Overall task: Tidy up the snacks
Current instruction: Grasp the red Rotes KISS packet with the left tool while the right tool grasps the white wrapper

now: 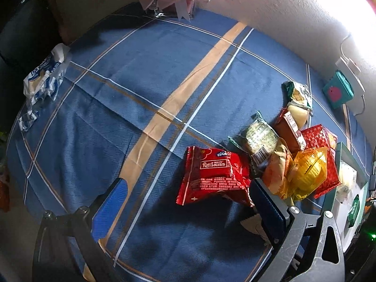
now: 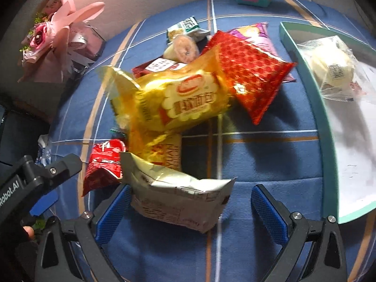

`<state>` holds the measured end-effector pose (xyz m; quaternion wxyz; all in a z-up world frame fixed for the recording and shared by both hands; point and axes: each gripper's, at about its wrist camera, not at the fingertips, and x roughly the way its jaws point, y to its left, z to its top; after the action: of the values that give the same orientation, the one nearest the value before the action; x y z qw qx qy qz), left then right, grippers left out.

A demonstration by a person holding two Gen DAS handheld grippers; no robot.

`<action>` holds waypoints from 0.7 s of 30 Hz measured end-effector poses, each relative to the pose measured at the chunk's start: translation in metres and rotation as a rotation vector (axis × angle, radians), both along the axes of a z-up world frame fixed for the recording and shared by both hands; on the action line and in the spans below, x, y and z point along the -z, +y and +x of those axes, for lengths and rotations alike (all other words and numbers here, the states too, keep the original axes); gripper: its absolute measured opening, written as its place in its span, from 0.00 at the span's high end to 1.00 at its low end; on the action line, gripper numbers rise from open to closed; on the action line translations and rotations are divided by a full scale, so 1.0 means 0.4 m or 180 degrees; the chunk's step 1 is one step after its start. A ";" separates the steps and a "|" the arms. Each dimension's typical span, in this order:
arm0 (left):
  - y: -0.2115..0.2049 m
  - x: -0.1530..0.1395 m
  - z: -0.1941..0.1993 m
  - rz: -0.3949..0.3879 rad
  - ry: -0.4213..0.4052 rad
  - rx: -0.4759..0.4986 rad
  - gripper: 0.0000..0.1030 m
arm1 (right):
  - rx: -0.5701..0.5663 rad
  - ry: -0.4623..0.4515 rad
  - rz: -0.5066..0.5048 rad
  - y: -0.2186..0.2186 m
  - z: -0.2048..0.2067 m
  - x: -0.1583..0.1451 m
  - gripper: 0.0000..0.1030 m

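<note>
Left wrist view: the left gripper (image 1: 188,208) hangs over the blue plaid tabletop (image 1: 131,75) with its fingers (image 1: 109,208) spread wide and empty, a red snack packet (image 1: 212,176) lying between their tips and the rest of the snack pile (image 1: 293,145) beyond the right finger. Right wrist view: the right gripper (image 2: 191,208) is likewise wide open and holds nothing, a white packet (image 2: 176,195) sitting between its fingers against the left one, a yellow bread packet (image 2: 178,101) just ahead, and the teal-rimmed tray (image 2: 326,127) with one clear-wrapped bun (image 2: 329,67) off to the right. To do this step well, the right fingers should probably centre on the white packet and close on its body rather than a crimped edge, before carrying it right into the tray.
</note>
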<state>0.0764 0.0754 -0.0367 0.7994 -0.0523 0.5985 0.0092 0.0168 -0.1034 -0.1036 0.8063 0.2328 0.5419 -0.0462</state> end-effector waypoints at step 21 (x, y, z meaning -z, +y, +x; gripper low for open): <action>-0.070 0.097 0.045 -0.0148 0.0203 0.0232 0.31 | 0.0055 0.0051 0.0111 -0.083 -0.056 -0.005 0.27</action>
<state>0.0943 0.0472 -0.0754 0.7782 -0.0487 0.6252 -0.0321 -0.0056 -0.1365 -0.1016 0.7972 0.2511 0.5470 -0.0456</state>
